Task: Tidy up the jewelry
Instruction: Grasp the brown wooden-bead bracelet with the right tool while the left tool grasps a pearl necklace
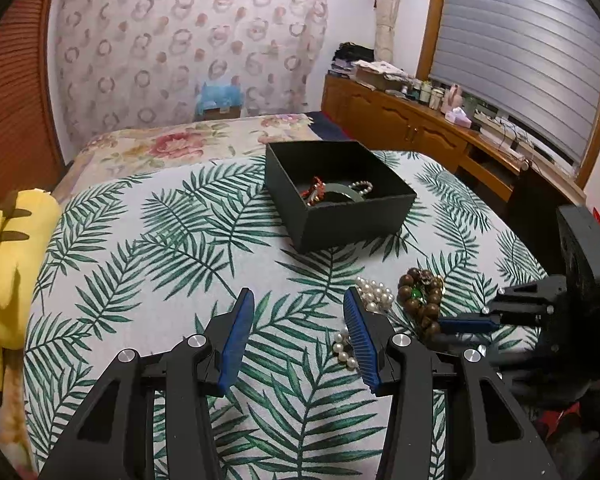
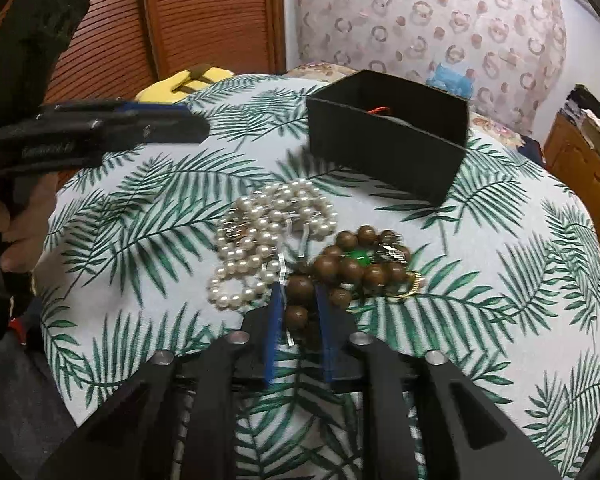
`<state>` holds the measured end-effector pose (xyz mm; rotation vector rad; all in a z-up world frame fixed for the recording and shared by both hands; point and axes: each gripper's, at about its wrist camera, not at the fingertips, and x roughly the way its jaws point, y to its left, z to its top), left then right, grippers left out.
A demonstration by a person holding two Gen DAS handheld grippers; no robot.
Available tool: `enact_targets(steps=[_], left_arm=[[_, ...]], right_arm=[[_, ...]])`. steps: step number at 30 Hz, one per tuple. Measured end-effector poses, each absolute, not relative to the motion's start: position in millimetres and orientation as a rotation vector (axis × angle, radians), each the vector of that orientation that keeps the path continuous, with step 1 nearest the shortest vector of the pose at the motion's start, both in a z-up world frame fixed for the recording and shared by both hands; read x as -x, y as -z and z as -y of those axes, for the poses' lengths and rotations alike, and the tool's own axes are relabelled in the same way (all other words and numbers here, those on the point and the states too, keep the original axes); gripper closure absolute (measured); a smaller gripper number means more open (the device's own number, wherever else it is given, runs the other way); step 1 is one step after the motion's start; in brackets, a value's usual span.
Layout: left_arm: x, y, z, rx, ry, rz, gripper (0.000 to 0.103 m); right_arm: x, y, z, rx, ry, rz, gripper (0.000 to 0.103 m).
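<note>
Open leaf-print cloth [image 1: 148,264] left of pearls [image 2: 260,240]; black box [image 1: 340,196] stands beyond.

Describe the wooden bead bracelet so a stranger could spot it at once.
On the palm-leaf bedspread, in front of the open black box, lie two heaps of jewelry. The brown wooden bead bracelet is the right one, beside the white pearl strands; its big dark beads and one green bead mark it.

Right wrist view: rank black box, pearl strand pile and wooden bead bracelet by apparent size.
1. black box
2. pearl strand pile
3. wooden bead bracelet

The last two look close; the bracelet lies nearer the camera, so that order is unsure.
</note>
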<state>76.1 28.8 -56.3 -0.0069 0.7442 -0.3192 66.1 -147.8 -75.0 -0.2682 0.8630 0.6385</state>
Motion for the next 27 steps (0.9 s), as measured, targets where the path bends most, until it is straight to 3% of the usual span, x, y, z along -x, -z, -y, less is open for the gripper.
enact_targets(steps=[6,13,27], left_arm=[[-77.3,72.5,-18.3,-0.019,0.369,-0.804,0.059],[-82.2,90.0,-10.1,-0.028,0.413,-0.866,0.078],[-95.3,99.7,6.6,-0.112,0.394,-0.906,0.080]], right_arm=[[-69.1,51.7,169.2,0.201,-0.631,-0.801,0.086],[-76.7,24.1,187.3,0.173,-0.601,-0.737,0.086],[-72.6,17.6,184.5,0.182,-0.608,-0.704,0.086]])
